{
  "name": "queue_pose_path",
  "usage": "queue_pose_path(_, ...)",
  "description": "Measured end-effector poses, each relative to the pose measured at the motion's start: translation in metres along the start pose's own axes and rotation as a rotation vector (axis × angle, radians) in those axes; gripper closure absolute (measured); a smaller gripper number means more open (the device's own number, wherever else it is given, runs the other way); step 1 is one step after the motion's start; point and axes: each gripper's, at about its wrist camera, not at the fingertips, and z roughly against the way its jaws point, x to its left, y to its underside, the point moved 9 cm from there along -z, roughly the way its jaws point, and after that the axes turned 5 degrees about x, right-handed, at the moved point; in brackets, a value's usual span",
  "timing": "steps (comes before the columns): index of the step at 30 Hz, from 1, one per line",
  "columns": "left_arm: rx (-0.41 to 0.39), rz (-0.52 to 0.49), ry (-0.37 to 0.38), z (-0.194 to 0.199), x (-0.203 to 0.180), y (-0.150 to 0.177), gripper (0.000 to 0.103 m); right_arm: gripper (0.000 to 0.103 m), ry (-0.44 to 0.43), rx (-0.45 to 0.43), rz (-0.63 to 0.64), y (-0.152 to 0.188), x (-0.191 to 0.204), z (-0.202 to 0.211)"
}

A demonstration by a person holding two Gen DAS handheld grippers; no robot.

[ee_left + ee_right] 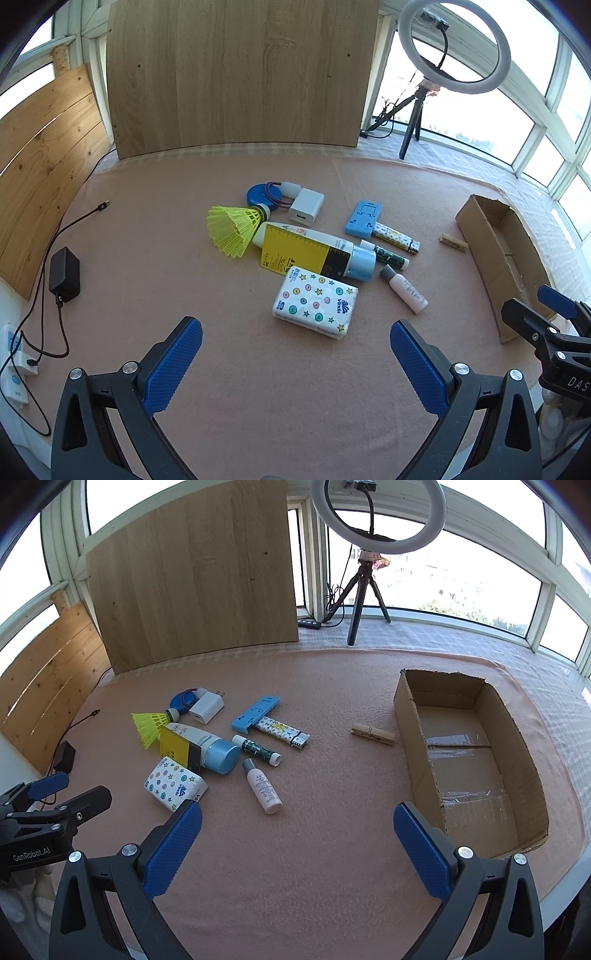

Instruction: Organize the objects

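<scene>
Clutter unsorted, box empty, both grippers idle

Clutter lies in one loose group on the pink cloth-covered counter (pixel 332 867), left of centre, with nothing yet sorted. The open brown cardboard box (pixel 413 734) stands well apart to the right and holds nothing; judged from the task, it is the intended receptacle, placed within reach of the right side.

The left gripper (pixel 295 365) hovers above the counter with its blue pads spread wide and nothing between them. The right gripper (pixel 297 849) is likewise spread and empty, hanging between the group and the box.

Items noted:
- White tissue packet with coloured dots and stars (pixel 316 308), nearest the left gripper, lying flat and clear on its near side, so the likeliest first pick.
- Large white tube with a pale blue cap (pixel 354 258), partly covered by a yellow-and-black card (pixel 295 253); the card rests on it and may slide if the tube is lifted.
- Yellow plastic shuttlecock (pixel 231 230), touching the tube's end.
- White plug adapter (pixel 306 206), beside a blue round disc (pixel 260 194).
- Small white bottle with a grey cap (pixel 264 788), lying alone.
- Wooden clothes peg (pixel 373 734), just beside the box wall.

The spread pads suit an approach; no grasp has begun.
</scene>
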Motion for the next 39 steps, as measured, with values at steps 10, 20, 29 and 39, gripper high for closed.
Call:
queue_pose_path(10, 0.061, 0.0, 0.005, -0.053, 0.002, -0.021, 0.0, 0.0, 0.008, 0.021, -0.022, 0.008, -0.012, -0.004)
queue_pose_path(20, 0.147, 0.012, 0.038, -0.104, 0.0, -0.045, 0.007, 0.001, 0.034, 0.029, -0.046, 0.015, -0.029, -0.004)
queue_pose_path(29, 0.217, 0.029, 0.043, -0.139, 0.0, -0.047, 0.025, 0.001, 0.048, 0.038, -0.067, 0.021, -0.043, -0.004)
queue_pose_path(39, 0.253, 0.043, 0.098, -0.147, -0.011, -0.021, 0.043, 0.001, 0.045, 0.048, -0.063, 0.021, -0.045, -0.008)
